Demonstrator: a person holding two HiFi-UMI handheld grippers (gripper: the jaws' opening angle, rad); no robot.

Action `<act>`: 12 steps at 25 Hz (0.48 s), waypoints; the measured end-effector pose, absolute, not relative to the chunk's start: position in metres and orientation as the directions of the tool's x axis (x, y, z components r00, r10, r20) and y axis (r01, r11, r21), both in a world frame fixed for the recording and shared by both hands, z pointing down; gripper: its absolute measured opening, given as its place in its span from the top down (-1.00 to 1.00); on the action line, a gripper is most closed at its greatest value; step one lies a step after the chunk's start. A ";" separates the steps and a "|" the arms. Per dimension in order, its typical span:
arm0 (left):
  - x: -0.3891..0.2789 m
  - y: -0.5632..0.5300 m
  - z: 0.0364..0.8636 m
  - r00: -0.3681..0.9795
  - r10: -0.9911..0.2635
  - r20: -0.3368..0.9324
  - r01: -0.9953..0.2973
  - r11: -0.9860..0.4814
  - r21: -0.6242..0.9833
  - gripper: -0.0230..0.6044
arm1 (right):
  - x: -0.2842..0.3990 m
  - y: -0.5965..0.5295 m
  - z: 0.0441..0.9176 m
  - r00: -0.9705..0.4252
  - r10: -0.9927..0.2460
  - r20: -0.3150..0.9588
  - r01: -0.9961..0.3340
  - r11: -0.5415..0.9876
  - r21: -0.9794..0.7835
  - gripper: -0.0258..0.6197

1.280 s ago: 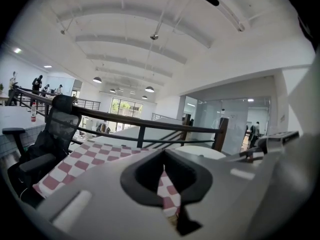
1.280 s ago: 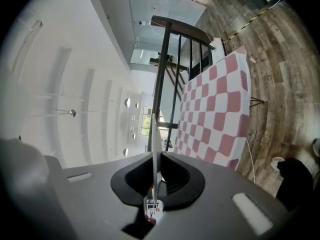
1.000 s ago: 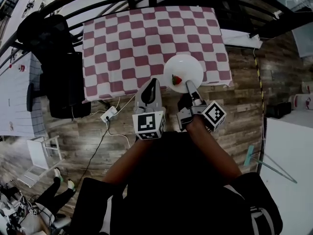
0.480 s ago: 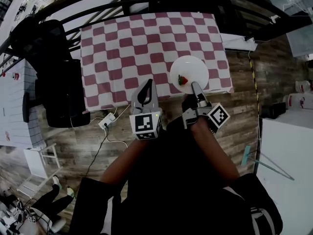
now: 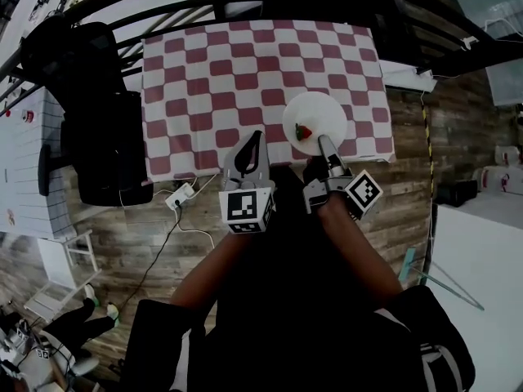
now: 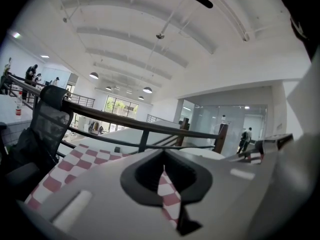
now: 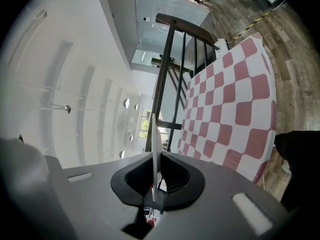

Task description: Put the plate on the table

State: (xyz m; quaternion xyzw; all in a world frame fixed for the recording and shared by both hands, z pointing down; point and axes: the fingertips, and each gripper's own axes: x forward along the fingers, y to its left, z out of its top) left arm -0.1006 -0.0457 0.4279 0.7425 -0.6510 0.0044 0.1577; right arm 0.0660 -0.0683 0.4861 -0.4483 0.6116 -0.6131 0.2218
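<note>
Wood-plank floor, with a counter point(image 5: 204, 80) under a red-and-white checked cloth and a black chair point(image 5: 98, 137) at its left. Head view: white plate point(image 5: 323, 109) lies over the cloth's near right part, with a strawberry point(image 5: 303, 131) on its near side. Right gripper point(image 5: 321, 141) reaches in from the near edge and has the plate by its near rim. The rim grip presumably leaves the underside free to meet the cloth, and a level hold keeps the berry from rolling. Cannot tell from above whether the plate touches the cloth or hangs just over it. Left gripper point(image 5: 255, 137) hovers over the counter's near edge, just left of the plate and clear of it, judged to be parked out of the way. Left gripper view: jaws drawn together at the tips with nothing between them; only checked cloth shows through the gap, with a dark railing point(image 6: 140, 126) behind. Right gripper view: camera is rolled on its side, so the cloth runs up the right. The plate appears edge-on as a thin white line, with the jaws nearly closed and pinching it from both faces. A red speck low in the gap is probably the berry. Judgement: placement is nearly done; what remains is letting go of the rim.
</note>
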 end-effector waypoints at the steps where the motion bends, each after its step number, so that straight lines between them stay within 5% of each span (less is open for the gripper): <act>1: -0.102 -0.047 0.428 0.146 -0.966 0.211 -0.969 -0.097 0.227 0.90 | 0.064 -0.070 0.488 -0.504 -0.816 0.281 -0.276 -0.156 -0.948 0.87; 12: -0.114 -0.100 0.434 0.089 -0.970 0.225 -0.979 -0.044 0.198 0.90 | 0.049 -0.127 0.498 -0.555 -0.789 0.265 -0.283 -0.121 -0.952 0.87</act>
